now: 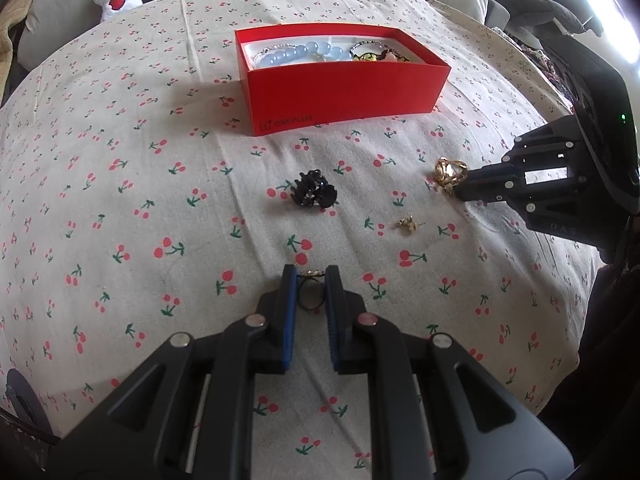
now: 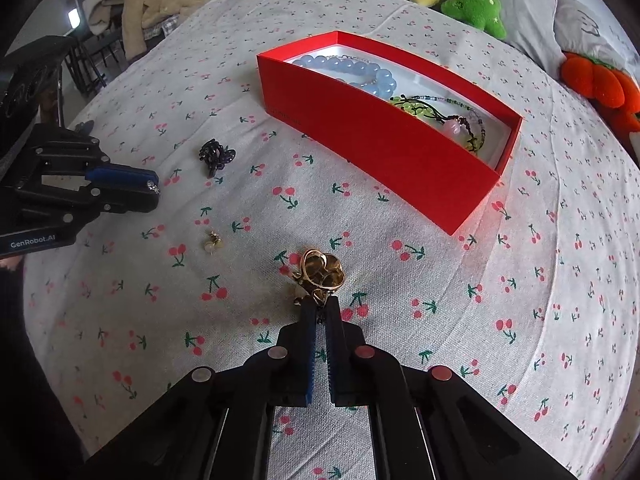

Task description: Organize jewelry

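Gold heart-shaped pendant [image 2: 322, 274] is pinched at its clasp end by the right gripper [image 2: 321, 308], fingers clamped on it; the piece sits at the cherry-print bedsheet [image 2: 400, 320], whether it touches the cloth I can't tell. Left gripper [image 1: 311, 278] has its fingers nearly together, clamped on a thin dark ring with a small gold top [image 1: 311, 294], low over the sheet. Loose on the sheet between the two grippers: small gold earring [image 1: 407, 224] and, further toward the box, a black hair claw [image 1: 314, 192]. Red box [image 1: 352, 92] sits open beyond them, apart from both grippers; it holds a blue bead bracelet [image 1: 300, 54] and darker corded pieces [image 2: 452, 120]. Plush toys [image 2: 472, 0] line the far edge of the bed.
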Demonstrator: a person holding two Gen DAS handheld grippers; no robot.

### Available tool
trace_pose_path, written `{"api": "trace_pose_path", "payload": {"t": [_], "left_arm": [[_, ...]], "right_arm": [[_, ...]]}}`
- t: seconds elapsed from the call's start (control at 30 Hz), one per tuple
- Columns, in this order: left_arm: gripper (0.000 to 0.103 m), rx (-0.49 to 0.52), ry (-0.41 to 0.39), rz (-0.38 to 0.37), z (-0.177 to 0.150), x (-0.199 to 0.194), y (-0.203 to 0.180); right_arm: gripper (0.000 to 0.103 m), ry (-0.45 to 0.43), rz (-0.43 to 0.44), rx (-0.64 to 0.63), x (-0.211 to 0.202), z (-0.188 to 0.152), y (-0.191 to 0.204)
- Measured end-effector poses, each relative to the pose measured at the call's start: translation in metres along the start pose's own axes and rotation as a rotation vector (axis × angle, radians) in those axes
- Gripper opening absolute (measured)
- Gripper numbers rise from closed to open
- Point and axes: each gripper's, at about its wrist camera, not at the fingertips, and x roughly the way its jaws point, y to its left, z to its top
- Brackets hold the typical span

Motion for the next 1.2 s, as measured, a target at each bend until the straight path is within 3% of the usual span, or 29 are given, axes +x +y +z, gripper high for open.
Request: {"api": "trace_pose_path", "payload": {"t": [0.57,0.87,1.2], "left_arm": [[0.015,-0.045,-0.053,-0.032,0.008,-0.022,0.002],[0.015,-0.12,-0.103,-0.058,0.037,-0.038,0.011],[0.015,-0.159,-0.135,-0.05,0.084,-0.03,0.008]], "right_arm": [[0.003,-0.051,-0.006,0.083,-0.039,-0.024,-0.013],[0.003,-0.148,0.003,0.145,-0.07,-0.003,-0.025],[0.003,-0.218,-0.009,0.215,-0.081,0.03,-0.042]]}}
